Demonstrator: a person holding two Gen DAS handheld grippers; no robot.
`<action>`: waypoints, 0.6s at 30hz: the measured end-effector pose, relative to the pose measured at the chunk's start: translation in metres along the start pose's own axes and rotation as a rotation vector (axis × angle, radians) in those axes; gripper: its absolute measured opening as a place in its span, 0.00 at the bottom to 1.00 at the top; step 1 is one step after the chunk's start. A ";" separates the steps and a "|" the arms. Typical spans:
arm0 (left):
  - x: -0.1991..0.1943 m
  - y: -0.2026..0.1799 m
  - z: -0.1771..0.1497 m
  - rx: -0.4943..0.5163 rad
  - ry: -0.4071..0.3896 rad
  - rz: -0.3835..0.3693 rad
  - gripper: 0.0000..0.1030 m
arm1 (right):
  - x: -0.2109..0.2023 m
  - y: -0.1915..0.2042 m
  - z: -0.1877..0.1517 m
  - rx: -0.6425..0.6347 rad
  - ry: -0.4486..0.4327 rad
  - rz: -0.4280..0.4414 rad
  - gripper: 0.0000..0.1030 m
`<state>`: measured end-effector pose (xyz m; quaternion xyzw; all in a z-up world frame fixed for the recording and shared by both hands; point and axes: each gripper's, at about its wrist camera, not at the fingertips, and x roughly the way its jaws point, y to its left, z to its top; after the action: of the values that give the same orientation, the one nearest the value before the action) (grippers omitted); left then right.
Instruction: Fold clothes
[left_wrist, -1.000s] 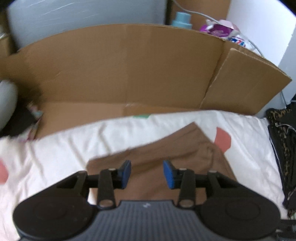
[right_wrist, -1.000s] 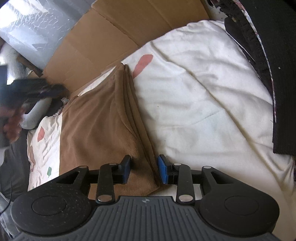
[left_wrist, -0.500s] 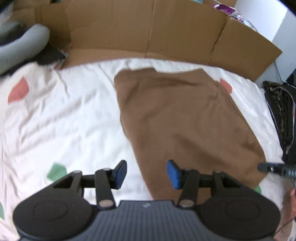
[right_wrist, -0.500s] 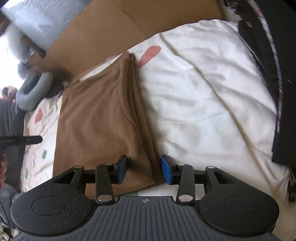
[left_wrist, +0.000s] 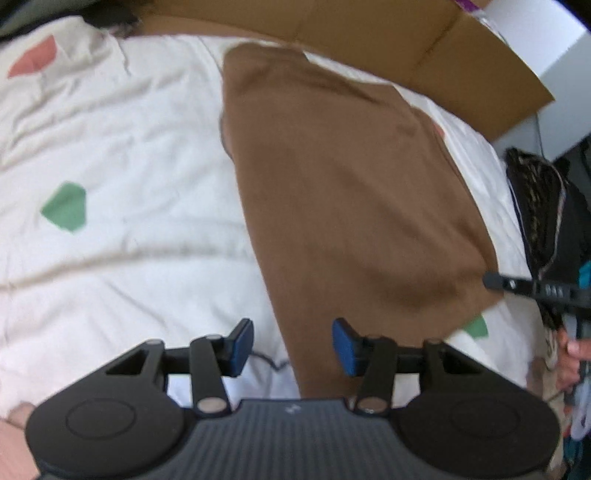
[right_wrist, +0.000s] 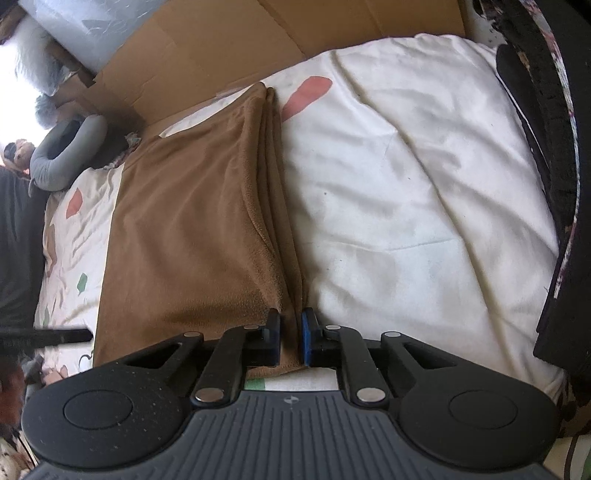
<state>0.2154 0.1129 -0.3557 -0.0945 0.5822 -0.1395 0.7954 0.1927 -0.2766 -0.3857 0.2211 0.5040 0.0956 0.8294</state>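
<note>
Pinching jaws hide the brown garment's (right_wrist: 192, 236) corner.

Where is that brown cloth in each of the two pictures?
Left wrist view: the brown cloth runs from top centre down to between the left claw's fingers.
Right wrist view: brown cloth left of centre, its edge pinched in the right claw.
Shared landmark: the cardboard behind.

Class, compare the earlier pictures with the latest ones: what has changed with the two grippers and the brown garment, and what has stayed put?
The right gripper has closed its fingers on the near corner of the brown garment. The left gripper has swung from the cardboard end to the garment's near left edge, fingers apart, closing slightly. The garment stays folded flat on the white bedsheet.
</note>
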 end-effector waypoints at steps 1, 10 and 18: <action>0.002 0.001 -0.003 -0.008 0.010 -0.011 0.47 | 0.000 -0.001 0.000 0.007 0.002 0.002 0.09; 0.018 0.007 -0.023 -0.068 0.057 -0.065 0.39 | 0.004 -0.006 0.000 0.022 0.012 0.010 0.09; 0.012 -0.007 -0.021 -0.032 0.099 -0.039 0.21 | 0.004 -0.006 -0.001 0.021 0.011 0.015 0.11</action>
<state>0.1983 0.1029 -0.3702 -0.1115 0.6212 -0.1502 0.7610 0.1939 -0.2803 -0.3924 0.2331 0.5078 0.0975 0.8236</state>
